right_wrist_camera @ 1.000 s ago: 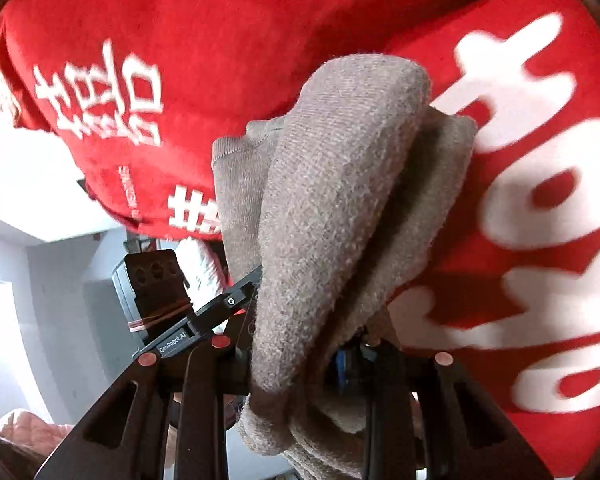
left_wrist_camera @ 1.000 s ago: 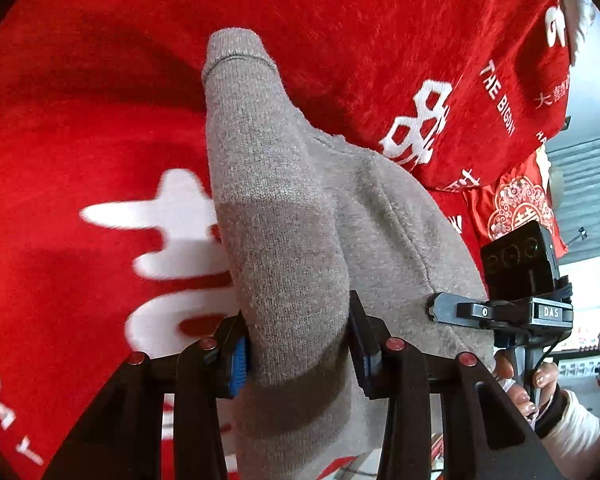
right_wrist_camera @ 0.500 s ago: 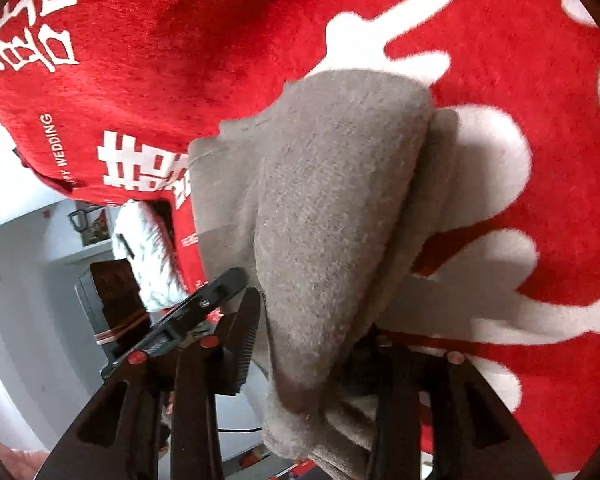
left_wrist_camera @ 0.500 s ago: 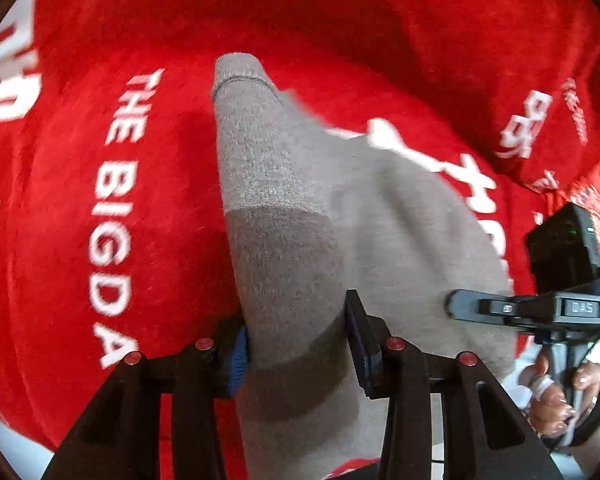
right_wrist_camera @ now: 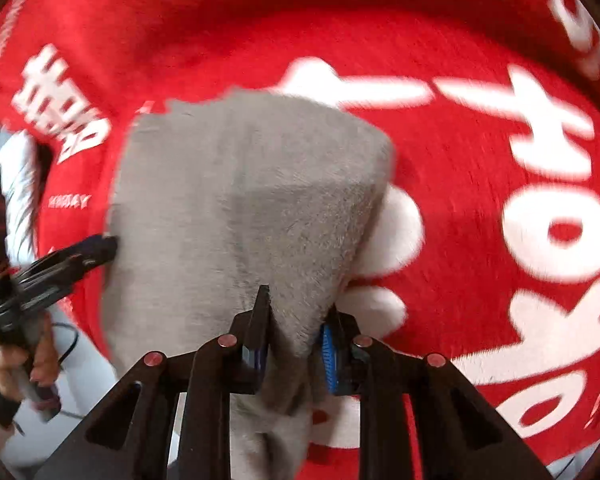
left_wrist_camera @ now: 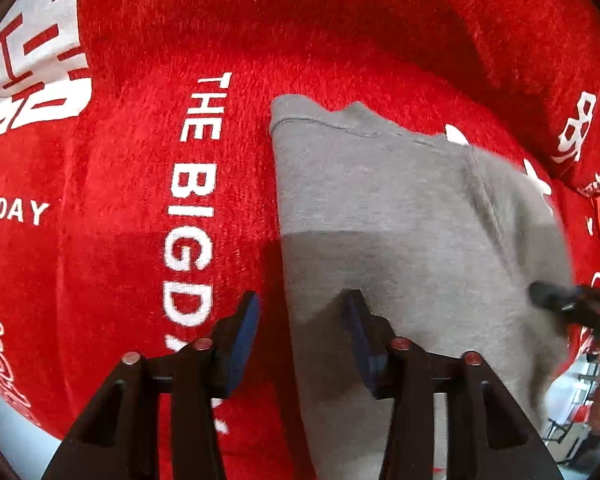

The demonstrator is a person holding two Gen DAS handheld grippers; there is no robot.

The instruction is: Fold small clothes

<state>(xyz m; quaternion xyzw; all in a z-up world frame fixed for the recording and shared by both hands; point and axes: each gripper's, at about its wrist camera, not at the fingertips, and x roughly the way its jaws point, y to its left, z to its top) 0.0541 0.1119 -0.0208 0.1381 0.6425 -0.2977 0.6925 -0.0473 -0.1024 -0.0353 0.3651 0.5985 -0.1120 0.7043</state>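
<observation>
The right hand-held gripper (right_wrist_camera: 294,330) is pinching the near edge of the grey knitted garment (left_wrist_camera: 400,216), seemingly anchoring it on the red printed cloth (left_wrist_camera: 120,200), while the left hand-held gripper (left_wrist_camera: 300,332) is hovering with fingers apart over its left edge.

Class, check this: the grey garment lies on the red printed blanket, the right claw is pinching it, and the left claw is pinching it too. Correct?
Not quite. The left wrist view shows the left claw open, straddling the grey garment's edge. The rest stands.
</observation>
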